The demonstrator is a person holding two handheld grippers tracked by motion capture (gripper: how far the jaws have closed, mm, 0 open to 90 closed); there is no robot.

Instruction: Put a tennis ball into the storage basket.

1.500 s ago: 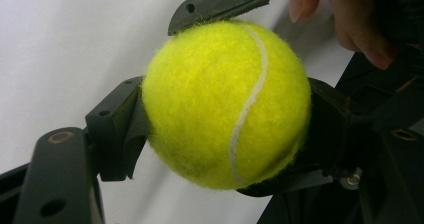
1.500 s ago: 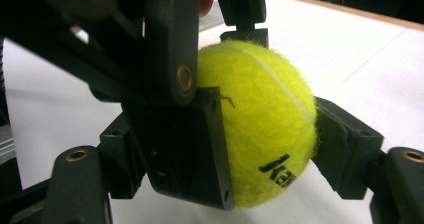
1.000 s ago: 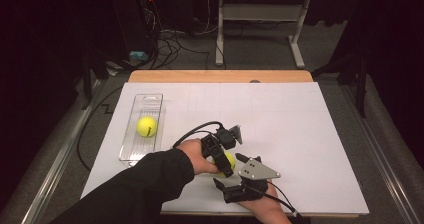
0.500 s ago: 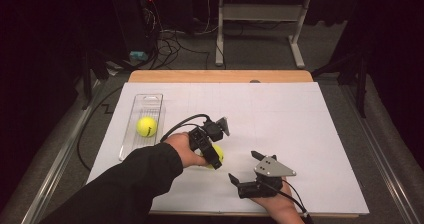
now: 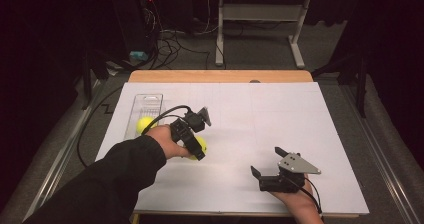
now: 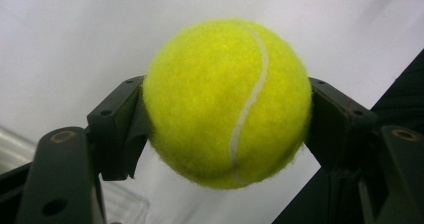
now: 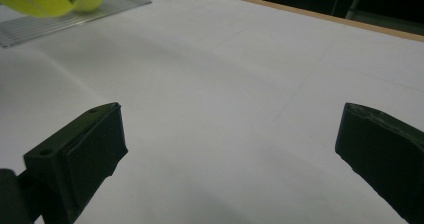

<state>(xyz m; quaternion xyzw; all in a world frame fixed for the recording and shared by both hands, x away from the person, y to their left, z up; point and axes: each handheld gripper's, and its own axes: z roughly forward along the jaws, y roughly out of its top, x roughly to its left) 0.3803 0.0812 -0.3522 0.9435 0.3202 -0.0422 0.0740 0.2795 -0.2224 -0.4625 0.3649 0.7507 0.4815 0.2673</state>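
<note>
Yellow felt tennis ball pinched between the pads of the left gripper, left of centre in the high view, above the white table cover and just right of the clear tray. Second ball already lying in that tray, at its near end. Right gripper spread wide and holding nothing, low and right of centre in the frame.

Likely step: carrying the held ball to the tray. Best done with a steady squeeze across the widest part, lowering into the free upper part of the tray, clear of the other ball, and letting go only once low inside the walls, against rolling or bouncing out.

Round, so no long axis and no real heading; white seam running top to bottom, slightly right of centre in the left gripper view.
</note>
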